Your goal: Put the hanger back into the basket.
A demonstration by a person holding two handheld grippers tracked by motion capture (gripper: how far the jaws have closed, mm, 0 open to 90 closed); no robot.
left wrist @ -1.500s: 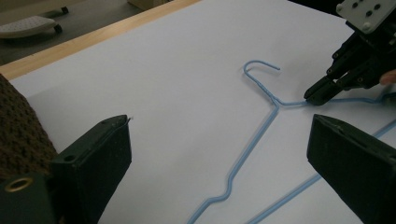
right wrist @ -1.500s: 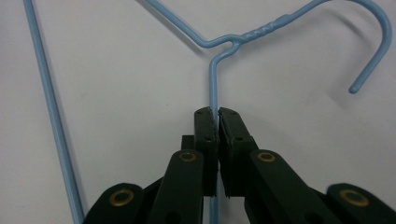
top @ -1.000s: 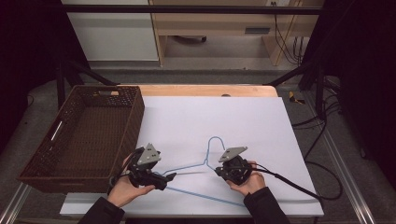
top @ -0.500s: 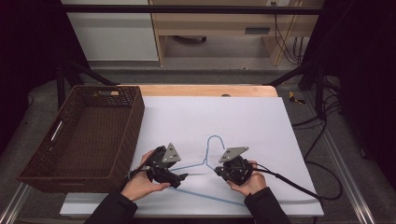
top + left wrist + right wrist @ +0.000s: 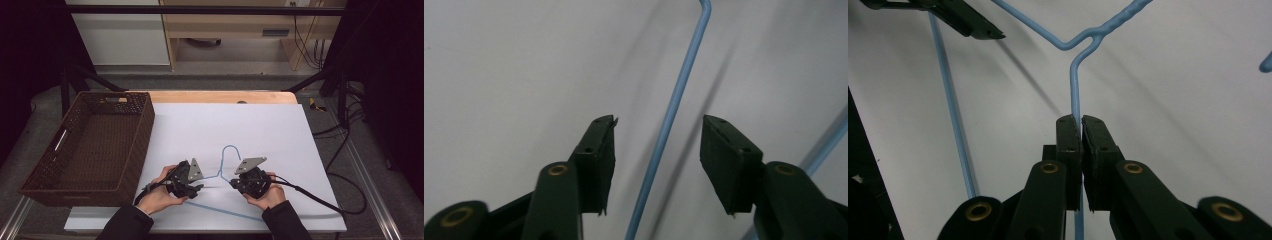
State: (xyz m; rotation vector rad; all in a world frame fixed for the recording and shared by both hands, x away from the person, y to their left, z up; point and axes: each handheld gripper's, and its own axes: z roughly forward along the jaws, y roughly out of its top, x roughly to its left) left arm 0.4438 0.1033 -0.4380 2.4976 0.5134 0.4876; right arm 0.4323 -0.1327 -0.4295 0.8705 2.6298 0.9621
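The blue wire hanger (image 5: 220, 175) lies on the white surface (image 5: 260, 125), near its front edge, right of the wicker basket (image 5: 90, 145). The right tongs (image 5: 1079, 125) pinch one wire of it. The left tongs (image 5: 656, 145), which have just been closing, straddle another wire, not yet touching it.

Thin light-blue wire hanger (image 5: 223, 176), lying flat on the white table sheet near the front edge, hook pointing toward the far side, twisted neck at the middle, straight bottom bar running nearest the person.
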